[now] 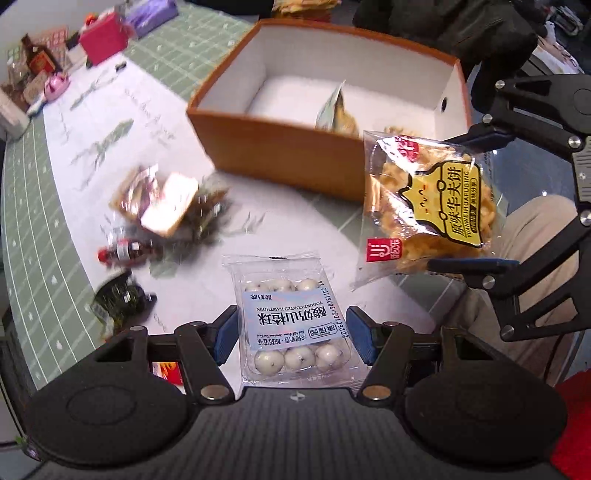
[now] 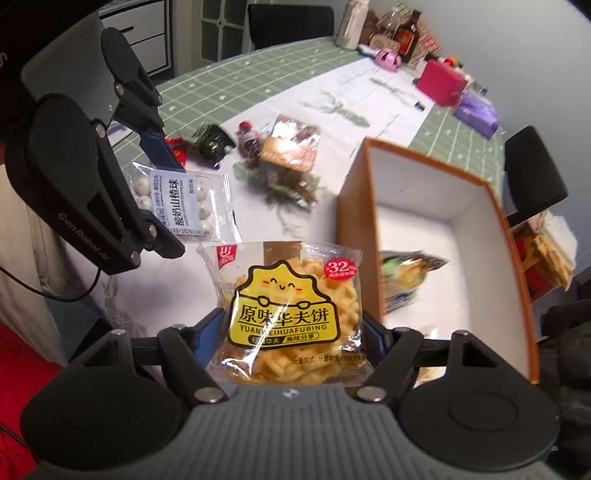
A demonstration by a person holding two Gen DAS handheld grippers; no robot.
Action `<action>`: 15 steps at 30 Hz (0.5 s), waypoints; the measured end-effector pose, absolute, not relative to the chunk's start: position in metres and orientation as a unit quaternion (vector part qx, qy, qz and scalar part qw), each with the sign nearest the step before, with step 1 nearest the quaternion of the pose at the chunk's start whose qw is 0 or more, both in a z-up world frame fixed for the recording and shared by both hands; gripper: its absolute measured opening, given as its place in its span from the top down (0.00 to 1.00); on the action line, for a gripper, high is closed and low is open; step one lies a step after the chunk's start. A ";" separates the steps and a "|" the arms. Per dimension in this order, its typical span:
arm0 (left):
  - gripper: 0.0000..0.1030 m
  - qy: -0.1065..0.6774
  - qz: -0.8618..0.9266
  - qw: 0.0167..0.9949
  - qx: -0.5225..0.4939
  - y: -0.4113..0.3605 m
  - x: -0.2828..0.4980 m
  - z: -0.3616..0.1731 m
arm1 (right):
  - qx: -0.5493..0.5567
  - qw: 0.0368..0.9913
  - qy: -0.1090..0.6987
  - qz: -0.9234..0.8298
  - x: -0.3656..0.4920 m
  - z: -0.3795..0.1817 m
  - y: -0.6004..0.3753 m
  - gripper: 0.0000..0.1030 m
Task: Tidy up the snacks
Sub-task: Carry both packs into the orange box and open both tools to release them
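The orange box holds one blurry snack bag, maybe chips. The left hand-held gripper squeezes a yogurt ball pack. The right hand-held gripper squeezes a waffle cookie bag.

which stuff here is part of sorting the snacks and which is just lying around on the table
Part of the job:
- left gripper, holding the yogurt hawthorn ball pack
- right gripper, holding the waffle cookie pack
- orange box, one snack bag already inside
- loose snack pile on the table

Just lying about:
- red box
- purple packet
- brown bottle
- pink item

"YOGURT-COATED HAWTHORN" on hawthorn ball pack, "32%" on waffle packet
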State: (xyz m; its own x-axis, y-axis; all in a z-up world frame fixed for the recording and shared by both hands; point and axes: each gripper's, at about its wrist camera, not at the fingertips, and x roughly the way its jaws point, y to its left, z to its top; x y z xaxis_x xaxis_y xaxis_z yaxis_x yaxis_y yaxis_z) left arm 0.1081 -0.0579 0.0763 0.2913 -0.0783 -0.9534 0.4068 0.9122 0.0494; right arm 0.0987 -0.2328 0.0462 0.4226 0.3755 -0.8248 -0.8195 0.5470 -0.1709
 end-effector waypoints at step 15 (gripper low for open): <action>0.31 0.502 -0.216 0.827 0.131 -0.117 0.200 0.096 | -0.217 0.848 0.406 0.264 0.199 0.051 -0.310 0.29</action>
State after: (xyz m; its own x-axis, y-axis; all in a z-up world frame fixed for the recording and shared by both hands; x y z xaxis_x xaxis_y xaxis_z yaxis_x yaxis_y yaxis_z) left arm 0.2004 -0.1172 0.0962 0.4035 -0.2259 -0.8867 0.4887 0.8724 0.0001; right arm 0.1993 -0.3103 0.0510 0.5311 0.2708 -0.8029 -0.6238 0.7662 -0.1542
